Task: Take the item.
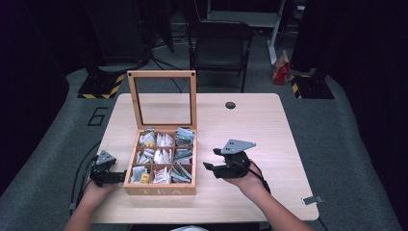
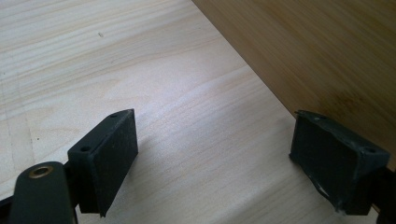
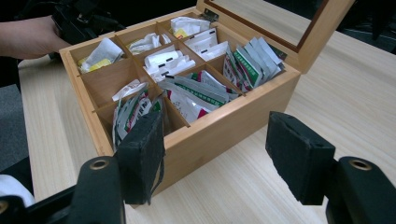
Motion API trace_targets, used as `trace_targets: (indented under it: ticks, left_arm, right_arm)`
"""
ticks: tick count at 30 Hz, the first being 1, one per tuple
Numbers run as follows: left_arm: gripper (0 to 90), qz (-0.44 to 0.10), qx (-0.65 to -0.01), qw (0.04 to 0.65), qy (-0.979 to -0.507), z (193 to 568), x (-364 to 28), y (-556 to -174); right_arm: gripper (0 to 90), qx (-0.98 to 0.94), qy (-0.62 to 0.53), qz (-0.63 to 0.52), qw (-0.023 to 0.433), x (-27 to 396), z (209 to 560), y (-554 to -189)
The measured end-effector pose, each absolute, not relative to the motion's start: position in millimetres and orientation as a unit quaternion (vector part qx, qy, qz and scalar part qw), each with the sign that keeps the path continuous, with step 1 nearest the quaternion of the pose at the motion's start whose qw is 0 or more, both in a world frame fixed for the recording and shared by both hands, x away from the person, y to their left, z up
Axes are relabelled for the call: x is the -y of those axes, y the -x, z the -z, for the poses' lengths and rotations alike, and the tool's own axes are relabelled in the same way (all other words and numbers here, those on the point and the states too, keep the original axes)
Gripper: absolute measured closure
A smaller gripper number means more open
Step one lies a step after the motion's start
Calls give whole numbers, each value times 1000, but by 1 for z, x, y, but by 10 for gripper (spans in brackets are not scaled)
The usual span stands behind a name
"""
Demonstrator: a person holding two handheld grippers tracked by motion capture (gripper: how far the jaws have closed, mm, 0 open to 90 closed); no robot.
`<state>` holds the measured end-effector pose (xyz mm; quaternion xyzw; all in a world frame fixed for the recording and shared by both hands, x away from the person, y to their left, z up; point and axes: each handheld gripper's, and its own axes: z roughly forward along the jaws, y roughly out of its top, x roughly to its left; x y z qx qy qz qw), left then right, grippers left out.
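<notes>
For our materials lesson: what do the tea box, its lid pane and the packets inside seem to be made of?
Tea box: pale wood, perhaps bamboo; matte, fine grain lines.
Lid pane: clear glass or plastic; the table shows through.
Packets: probably printed paper or foil; thin and creased.

The high view looks forward and down from above the person's side, taking in the whole table from well back, with the open tea box left of centre. The left gripper view sits very close and low, facing bare table and the box's outer wall at 1 o'clock. The right gripper view, near the table, faces the box at 12 o'clock. All three views share that box.
</notes>
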<state>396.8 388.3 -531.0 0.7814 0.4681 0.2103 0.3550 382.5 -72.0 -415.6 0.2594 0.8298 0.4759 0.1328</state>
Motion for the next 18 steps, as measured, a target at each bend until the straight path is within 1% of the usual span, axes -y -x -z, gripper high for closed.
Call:
trace_targets:
  ticks: [18]
  left_arm:
    - [145,-210,-468,355,-781,531,-388,-397]
  right_arm:
    - [376,-835,-238,-479,124,48,415,-385]
